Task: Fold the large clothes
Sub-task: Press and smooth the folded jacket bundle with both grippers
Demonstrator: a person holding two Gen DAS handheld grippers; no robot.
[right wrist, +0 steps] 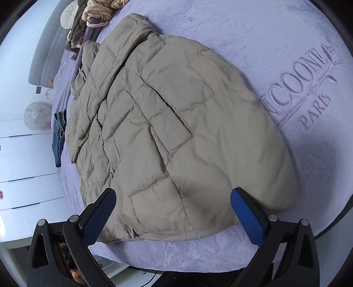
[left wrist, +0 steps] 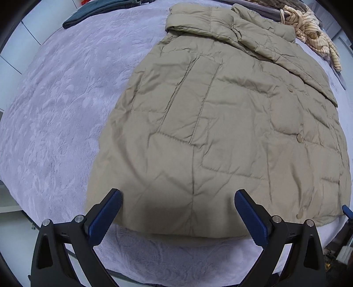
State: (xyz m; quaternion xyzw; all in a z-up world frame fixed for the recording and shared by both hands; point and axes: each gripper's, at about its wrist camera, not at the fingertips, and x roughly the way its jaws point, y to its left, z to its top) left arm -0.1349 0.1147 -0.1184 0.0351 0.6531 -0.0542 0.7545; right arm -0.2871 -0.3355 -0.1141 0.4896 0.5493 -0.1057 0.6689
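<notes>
Lavender bedspread (left wrist: pixel 55 114) fills my view, the tan puffer coat (left wrist: pixel 220 132) lying flat on it, my left gripper (left wrist: pixel 178 212) spread wide over its hem and my right gripper (right wrist: pixel 174 212) likewise released, gripping nothing.

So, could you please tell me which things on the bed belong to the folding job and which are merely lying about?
Part of the job:
- beige puffer coat, spread flat on the lavender bedspread
- left gripper, open
- right gripper, open

Just lying about:
- folded jeans
- striped tan garment, bunched up
- round cushion
</notes>
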